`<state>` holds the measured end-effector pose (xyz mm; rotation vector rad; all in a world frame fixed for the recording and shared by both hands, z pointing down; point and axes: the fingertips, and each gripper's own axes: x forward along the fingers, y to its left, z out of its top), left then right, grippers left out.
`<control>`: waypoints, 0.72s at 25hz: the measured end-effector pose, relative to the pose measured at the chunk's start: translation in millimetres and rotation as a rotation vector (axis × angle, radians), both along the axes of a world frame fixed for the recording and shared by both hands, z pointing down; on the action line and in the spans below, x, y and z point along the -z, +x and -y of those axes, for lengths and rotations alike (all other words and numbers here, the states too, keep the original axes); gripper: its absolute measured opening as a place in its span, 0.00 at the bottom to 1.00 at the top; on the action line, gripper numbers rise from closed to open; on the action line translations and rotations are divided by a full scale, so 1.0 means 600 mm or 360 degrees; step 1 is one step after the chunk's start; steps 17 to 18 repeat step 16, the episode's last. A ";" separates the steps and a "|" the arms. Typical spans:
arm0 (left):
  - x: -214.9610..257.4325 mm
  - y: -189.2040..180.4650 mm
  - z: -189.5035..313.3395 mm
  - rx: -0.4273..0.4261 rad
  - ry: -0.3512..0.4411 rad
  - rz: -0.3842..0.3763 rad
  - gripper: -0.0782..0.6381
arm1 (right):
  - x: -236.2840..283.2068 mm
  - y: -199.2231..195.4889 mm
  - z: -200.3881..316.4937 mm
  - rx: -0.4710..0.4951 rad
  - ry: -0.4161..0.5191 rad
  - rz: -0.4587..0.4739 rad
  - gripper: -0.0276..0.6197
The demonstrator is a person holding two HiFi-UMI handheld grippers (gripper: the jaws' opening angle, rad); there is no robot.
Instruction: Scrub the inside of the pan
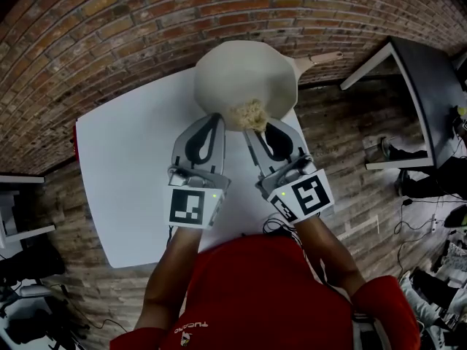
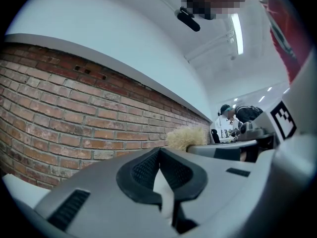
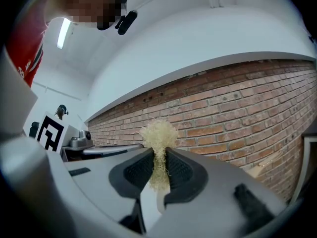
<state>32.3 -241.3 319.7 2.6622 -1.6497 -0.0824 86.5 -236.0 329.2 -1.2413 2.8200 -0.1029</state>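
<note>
My right tongs clenched on a straw-coloured scrubber at the lower rim of the cream pan, top centre by the table's upper edge, my left tongs closed empty just beside, bare white table open at left

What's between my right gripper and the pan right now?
A pale fibrous scrubber, clamped by the right gripper. The head view shows it at the pan's near edge; the right gripper view shows it between the jaws.
</note>
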 end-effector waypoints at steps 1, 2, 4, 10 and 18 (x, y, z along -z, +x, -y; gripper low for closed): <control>-0.001 0.000 0.000 0.0000 -0.0002 -0.0001 0.13 | 0.000 0.000 0.000 0.0000 0.0000 0.0000 0.16; -0.001 0.000 -0.001 -0.0001 -0.0004 -0.0002 0.13 | 0.001 0.000 -0.001 0.0001 0.0001 0.0001 0.16; -0.002 0.002 -0.001 -0.0003 -0.0007 -0.0003 0.13 | 0.002 0.002 -0.003 0.0001 0.0001 0.0002 0.16; -0.005 0.006 -0.002 -0.0011 -0.0013 -0.0001 0.13 | 0.002 0.005 -0.004 -0.0005 -0.0006 0.0004 0.16; -0.009 0.006 -0.001 -0.0013 -0.0032 -0.0003 0.13 | -0.001 0.007 -0.002 -0.0012 -0.0019 0.0001 0.16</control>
